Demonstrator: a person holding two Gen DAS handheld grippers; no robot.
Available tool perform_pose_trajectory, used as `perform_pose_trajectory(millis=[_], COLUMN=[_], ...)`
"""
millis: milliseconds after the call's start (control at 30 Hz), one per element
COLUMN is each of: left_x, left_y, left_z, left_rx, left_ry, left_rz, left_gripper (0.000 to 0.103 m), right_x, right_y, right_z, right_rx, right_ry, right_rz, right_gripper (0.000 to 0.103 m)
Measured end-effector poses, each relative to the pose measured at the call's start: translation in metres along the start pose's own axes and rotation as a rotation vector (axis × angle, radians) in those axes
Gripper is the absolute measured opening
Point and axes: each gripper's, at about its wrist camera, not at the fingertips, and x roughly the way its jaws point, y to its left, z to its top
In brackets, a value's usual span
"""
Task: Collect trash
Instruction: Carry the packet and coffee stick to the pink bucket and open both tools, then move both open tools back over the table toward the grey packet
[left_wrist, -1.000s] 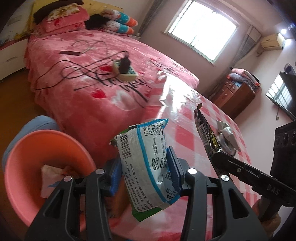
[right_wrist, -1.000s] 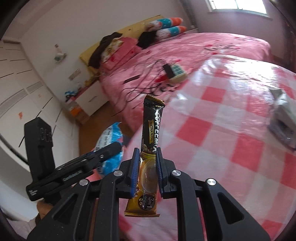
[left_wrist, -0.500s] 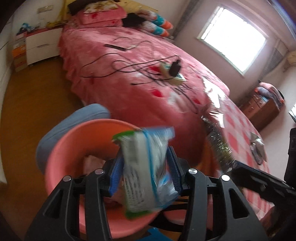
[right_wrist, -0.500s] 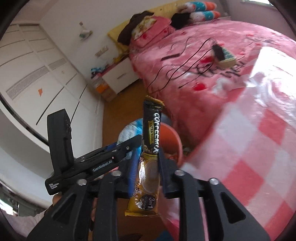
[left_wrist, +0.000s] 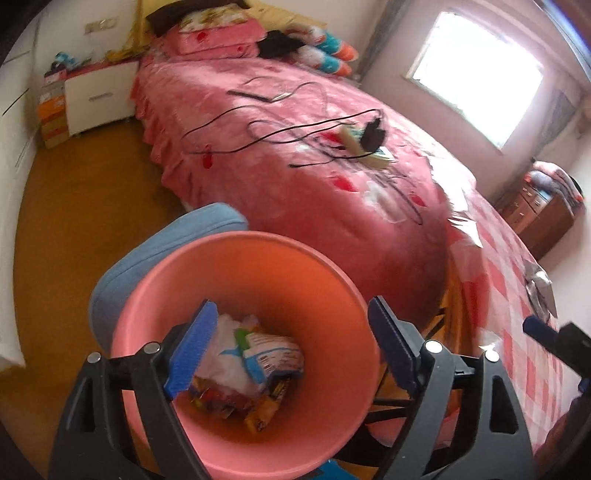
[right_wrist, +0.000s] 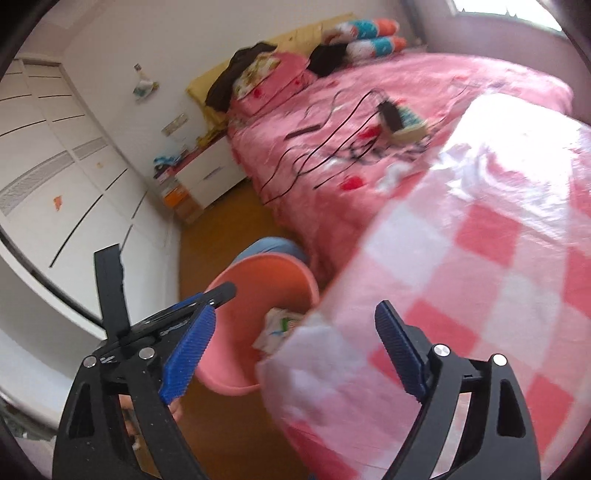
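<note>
Left gripper (left_wrist: 291, 345) hung right over the pink trash bin (left_wrist: 258, 258), jaws opening, nothing between them; the white-and-blue snack wrapper (left_wrist: 271, 356) lay in the bin below its fingertips among other wrappers. Right gripper (right_wrist: 295, 343) was also opening and empty, bin ahead-left of it, checked tablecloth (right_wrist: 480, 277) ahead-right
</note>
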Motion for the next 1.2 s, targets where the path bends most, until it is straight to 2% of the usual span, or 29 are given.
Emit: perform_pose_trajectory(millis=[200, 367, 567, 967, 1200], left_x=[-0.006, -0.010, -0.017, -0.016, -0.017], left_y=[-0.031, -0.052, -0.073, -0.119, -0.143], left_z=[-0.008, -0.008, -0.004, -0.011, -0.016], left_rx=[0.110, 0.149, 0.172, 0.257, 0.318], left_ry=[-0.056, -0.065, -0.072, 0.025, 0.032], left_rz=[-0.061, -0.035, -0.027, -0.015, 0.018], left_gripper=[0.085, 0.085, 0.085, 0.085, 0.085], right_x=[-0.018, -0.030, -0.046, -0.080, -0.100], right_y=[-0.030, -0.052, -0.069, -0.095, -0.111], right_z=[-0.008, -0.013, -0.020, -0.022, -0.023], right_rx=[0.047, 0.066, 0.085, 0.122, 0.137], right_ry=[-0.057, -0.098, -0.136, -0.240, -0.294], right_rz=[-0.038, -0.065, -0.078, -0.122, -0.137], right_gripper=[0.088, 0.094, 0.094, 0.098, 0.098])
